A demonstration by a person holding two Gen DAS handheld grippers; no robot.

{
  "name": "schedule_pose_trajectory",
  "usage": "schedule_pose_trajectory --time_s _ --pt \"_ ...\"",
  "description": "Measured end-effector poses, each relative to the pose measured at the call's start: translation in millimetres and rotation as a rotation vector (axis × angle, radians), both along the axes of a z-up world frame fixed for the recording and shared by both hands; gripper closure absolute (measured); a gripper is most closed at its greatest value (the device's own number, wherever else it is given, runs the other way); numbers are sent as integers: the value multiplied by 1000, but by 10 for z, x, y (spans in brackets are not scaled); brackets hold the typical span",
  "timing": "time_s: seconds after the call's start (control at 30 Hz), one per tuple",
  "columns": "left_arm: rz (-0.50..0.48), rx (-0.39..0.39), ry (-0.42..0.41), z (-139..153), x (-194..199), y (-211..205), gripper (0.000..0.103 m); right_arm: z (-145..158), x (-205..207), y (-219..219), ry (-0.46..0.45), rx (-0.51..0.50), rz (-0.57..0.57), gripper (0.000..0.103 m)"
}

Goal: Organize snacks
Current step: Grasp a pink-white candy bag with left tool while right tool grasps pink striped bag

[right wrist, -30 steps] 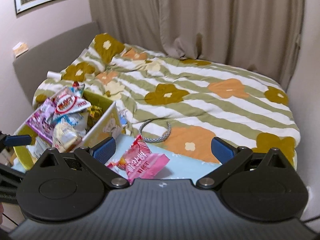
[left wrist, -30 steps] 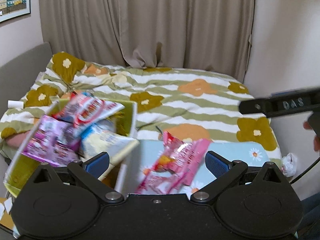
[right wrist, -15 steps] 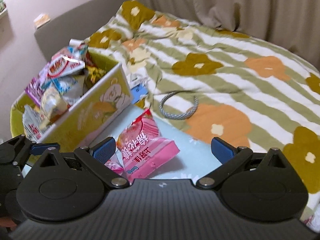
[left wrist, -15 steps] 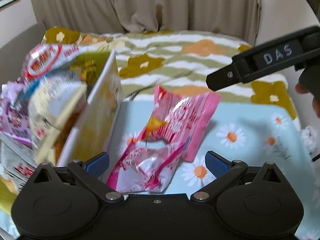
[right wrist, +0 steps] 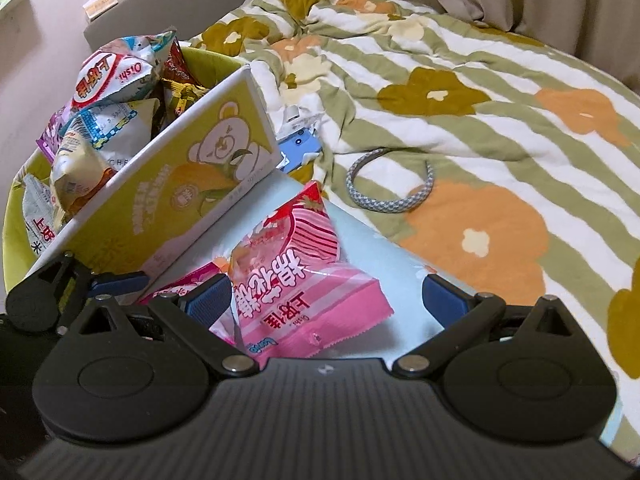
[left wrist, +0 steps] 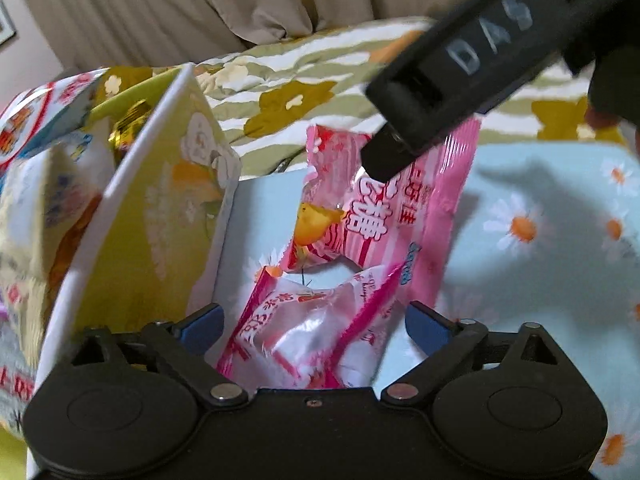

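Note:
Two pink snack bags lie on a light-blue daisy-print surface point(left wrist: 540, 280). The nearer pink bag point(left wrist: 316, 336) sits between the open fingers of my left gripper point(left wrist: 314, 326). The farther pink bag point(left wrist: 396, 208) lies just beyond it, and it also shows in the right wrist view point(right wrist: 304, 288) between the open fingers of my right gripper point(right wrist: 326, 300). A yellow-green box point(right wrist: 180, 184) full of several snack bags stands to the left. My right gripper's finger point(left wrist: 460, 76) hangs over the farther bag in the left wrist view.
A bed with a striped flower-print blanket point(right wrist: 460, 92) lies behind. On it are a grey braided cord loop point(right wrist: 388, 184) and a blue phone point(right wrist: 300, 148) next to the box. Beige curtains hang at the back.
Both grippers have come down and closer to the pink bags. Each bag now sits between a pair of open fingers. The right gripper's finger looms larger in the left wrist view.

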State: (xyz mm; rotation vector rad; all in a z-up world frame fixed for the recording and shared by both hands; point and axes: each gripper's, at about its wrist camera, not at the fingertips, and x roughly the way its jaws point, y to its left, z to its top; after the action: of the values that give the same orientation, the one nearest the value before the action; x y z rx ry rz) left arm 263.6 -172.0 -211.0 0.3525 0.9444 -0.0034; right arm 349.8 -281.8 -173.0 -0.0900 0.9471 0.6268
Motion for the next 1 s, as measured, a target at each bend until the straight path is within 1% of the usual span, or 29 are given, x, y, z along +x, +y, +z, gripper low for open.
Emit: schedule_pose_trajectory --time_s 0.03,0.1,0.17,0.23,0.3,0.37,0.43,0.57,0.67,0.8,1.0 --pt "-5 12 11 -41 30 -5 10 -16 17 4 4 3 2 0" --pt "-8 17 41 -116 72 -9 11 -49 49 17 10 5 8 0" --pt "-4 -9 43 -111 83 31 14 -86 83 27 18 9 18 0" --pt "-4 -41 56 -95 87 69 23 -107 115 45 28 12 26 0" --pt "-9 -54 65 -87 79 80 28 -128 142 59 35 18 39 0" --pt "-15 -56 67 -77 67 88 30 -145 165 86 39 14 50 0" --pt "-16 -69 74 -71 53 95 35 -157 182 118 37 5 57 0" --pt "-23 -77 86 -69 23 111 38 -200 236 174 60 10 81 0" --pt "-10 -87 91 -57 -33 141 41 -235 270 230 73 7 95 0" --pt "2 -80 90 -33 -121 156 41 -281 322 272 97 25 106 0" --pt "18 -96 86 12 -193 146 42 -352 404 336 145 67 109 0"
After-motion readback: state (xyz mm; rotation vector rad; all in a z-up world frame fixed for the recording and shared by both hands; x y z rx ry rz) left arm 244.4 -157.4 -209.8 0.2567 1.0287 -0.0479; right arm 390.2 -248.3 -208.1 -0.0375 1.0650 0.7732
